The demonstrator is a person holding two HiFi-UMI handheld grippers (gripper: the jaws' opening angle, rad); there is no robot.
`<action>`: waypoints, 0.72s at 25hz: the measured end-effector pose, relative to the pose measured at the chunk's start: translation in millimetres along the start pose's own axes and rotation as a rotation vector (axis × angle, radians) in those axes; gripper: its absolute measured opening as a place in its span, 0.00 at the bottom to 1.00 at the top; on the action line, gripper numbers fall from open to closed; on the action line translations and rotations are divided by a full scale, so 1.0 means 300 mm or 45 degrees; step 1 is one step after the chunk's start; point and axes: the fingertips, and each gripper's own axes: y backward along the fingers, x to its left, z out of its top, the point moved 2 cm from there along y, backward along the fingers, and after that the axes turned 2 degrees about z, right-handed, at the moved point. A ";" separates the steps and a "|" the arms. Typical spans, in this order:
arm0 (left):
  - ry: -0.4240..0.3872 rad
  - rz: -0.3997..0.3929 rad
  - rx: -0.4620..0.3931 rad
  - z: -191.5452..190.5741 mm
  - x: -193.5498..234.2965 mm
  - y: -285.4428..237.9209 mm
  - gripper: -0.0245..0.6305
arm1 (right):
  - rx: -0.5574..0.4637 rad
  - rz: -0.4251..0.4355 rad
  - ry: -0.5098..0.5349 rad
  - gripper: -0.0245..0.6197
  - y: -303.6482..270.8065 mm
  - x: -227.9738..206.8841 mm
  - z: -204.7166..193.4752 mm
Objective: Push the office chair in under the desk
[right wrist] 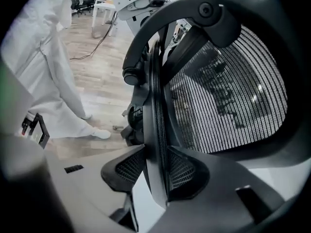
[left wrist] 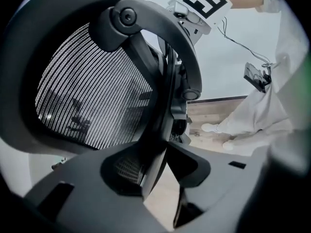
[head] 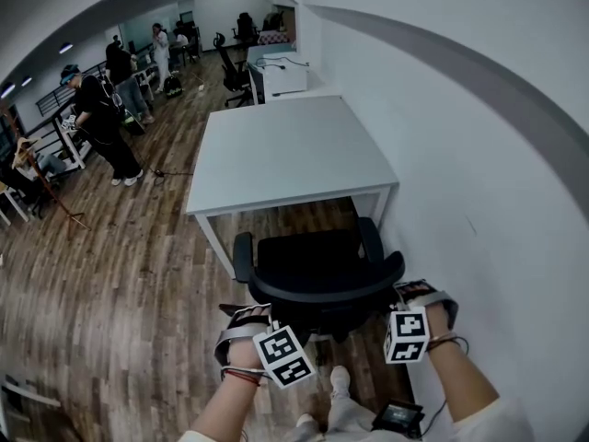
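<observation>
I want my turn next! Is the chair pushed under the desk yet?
Not yet. Done: both the left gripper and right gripper are clamped on the backrest. In hand: the office chair sits by the desk. Still to do: sliding it under.

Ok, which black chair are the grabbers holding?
The near chair at the white desk: the left gripper and right gripper both clamp its mesh back's rim. The far black chair stands way down the room.

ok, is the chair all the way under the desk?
No, the chair sits short of the desk, its seat and backrest not under the top.
</observation>
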 end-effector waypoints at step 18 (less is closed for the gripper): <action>0.020 0.009 0.047 0.032 0.119 -0.082 0.26 | -0.024 -0.028 0.009 0.27 -0.069 -0.128 -0.025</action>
